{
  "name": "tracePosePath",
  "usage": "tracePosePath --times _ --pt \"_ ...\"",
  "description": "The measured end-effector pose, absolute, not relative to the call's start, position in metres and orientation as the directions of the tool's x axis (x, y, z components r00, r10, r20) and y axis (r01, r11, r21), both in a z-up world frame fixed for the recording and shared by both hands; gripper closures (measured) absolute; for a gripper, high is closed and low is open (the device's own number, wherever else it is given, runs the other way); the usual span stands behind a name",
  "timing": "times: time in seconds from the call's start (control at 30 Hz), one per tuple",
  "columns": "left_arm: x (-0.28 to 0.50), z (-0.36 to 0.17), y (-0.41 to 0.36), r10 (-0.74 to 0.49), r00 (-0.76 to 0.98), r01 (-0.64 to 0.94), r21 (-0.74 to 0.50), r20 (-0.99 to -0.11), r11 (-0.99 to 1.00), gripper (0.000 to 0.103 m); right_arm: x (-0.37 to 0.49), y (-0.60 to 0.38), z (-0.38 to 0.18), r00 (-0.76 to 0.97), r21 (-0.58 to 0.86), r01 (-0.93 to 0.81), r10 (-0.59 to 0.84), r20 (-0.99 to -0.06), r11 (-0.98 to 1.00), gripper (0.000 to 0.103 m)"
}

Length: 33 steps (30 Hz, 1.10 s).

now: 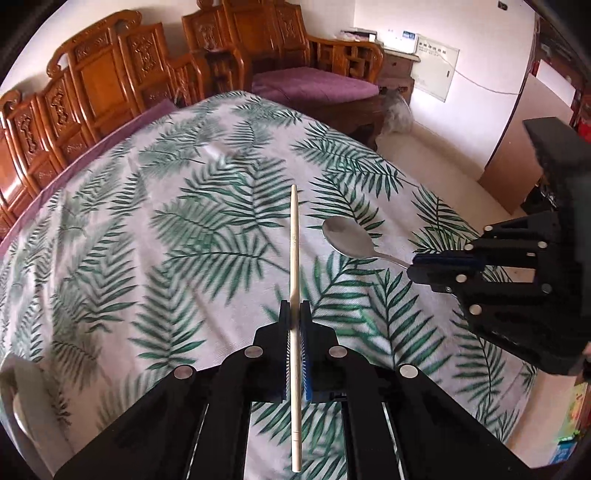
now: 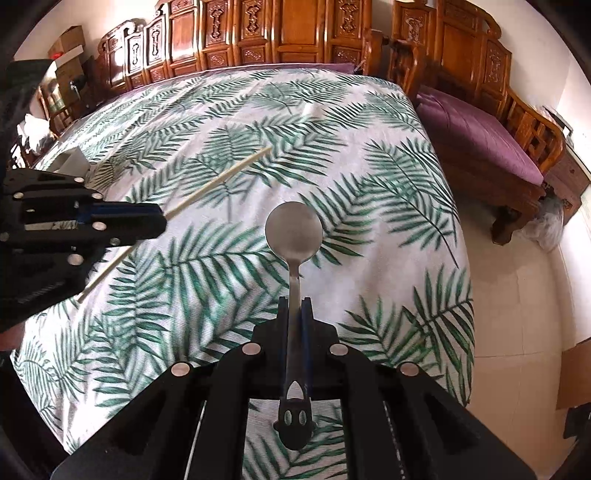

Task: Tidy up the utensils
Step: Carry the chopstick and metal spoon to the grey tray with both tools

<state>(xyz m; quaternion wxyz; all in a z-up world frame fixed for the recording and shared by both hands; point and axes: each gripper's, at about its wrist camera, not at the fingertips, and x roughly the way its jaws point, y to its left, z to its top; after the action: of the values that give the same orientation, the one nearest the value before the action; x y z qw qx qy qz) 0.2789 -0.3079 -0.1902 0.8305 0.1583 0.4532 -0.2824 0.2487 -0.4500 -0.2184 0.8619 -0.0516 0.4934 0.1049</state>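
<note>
The left wrist camera sits just behind the left gripper point(image 1: 294, 314) and looks forward along its fingers, down at a table with a leaf-print cloth point(image 1: 147, 221). It sees carved wooden chairs point(image 1: 110, 74) at the far side. The right gripper point(image 1: 417, 267) shows at its right edge.

The right wrist camera sits just behind the right gripper point(image 2: 294, 308) and looks the same way, close above the cloth point(image 2: 369, 221). The left gripper point(image 2: 162, 221) shows at its left edge.

Both views share the cloth, the chairs point(image 2: 258, 33) and a purple seat cushion point(image 1: 314, 83) point(image 2: 480, 140).

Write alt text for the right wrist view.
The right hand-held gripper is shut on a metal spoon above a leaf-print tablecloth. At left, the left hand-held gripper grips a wooden chopstick.
</note>
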Motion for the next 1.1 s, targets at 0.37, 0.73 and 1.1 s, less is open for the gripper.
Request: tracePosePath --times 0.37,0.73,1.1 --pt "0.276 -0.154 -0.209 -0.28 0.504 0.522 0.03 -0.817 0.852 0.098 0.259 -0.38 -0.192 0.501 -0.004 -0.304 0.157 -0.851 0.953 0.095" --pt "0.269 -0.133 -0.101 -0.22 0.559 0.403 0.029 -0.8 0.915 0.098 0.263 -0.283 -0.173 0.49 -0.019 -0.409 0.201 -0.848 0.913 0.095" --pt "0.273 -0.134 -0.013 -0.151 0.575 0.279 0.019 -0.804 0.96 0.098 0.263 -0.212 -0.157 0.481 -0.011 -0.482 0.254 -0.839 0.876 0.095"
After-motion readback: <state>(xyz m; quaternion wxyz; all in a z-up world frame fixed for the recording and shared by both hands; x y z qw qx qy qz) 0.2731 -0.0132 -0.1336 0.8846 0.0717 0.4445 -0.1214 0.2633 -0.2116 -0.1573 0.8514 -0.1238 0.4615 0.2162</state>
